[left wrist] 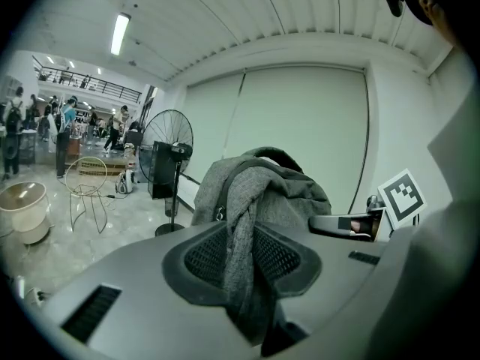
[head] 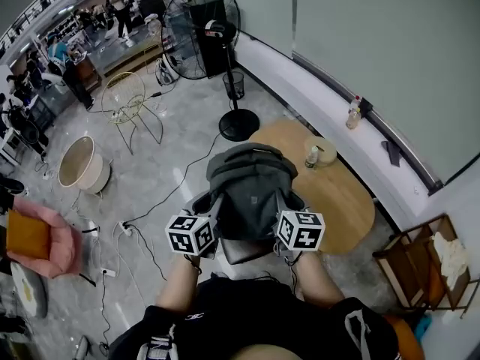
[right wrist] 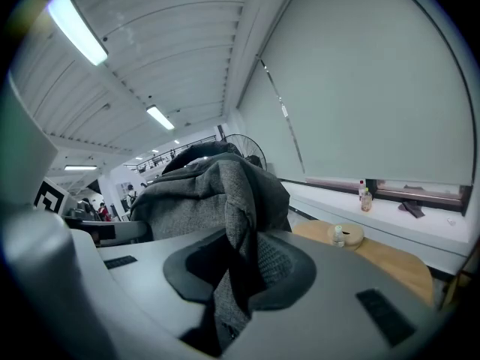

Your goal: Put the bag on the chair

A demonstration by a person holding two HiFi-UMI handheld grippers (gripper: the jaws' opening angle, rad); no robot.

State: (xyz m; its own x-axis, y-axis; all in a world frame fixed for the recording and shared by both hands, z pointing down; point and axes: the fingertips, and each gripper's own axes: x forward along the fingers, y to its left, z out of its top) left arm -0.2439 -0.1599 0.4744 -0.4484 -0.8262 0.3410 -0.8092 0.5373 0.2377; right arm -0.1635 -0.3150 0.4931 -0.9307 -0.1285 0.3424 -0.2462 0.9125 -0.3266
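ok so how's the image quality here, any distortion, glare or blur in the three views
Head view: heavy fisheye bends the wall ledge, light even, bag crisp. Left gripper view: black round vignette, ceiling lamp blown out, left claw casing soft up close. Right gripper view: same vignette, ceiling strip glaring, bag fabric in the right claw sharp.

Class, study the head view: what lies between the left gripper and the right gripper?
The grey bag lies between the left gripper and the right gripper, plain in the head view; each gripper's jaws pinch its fabric.
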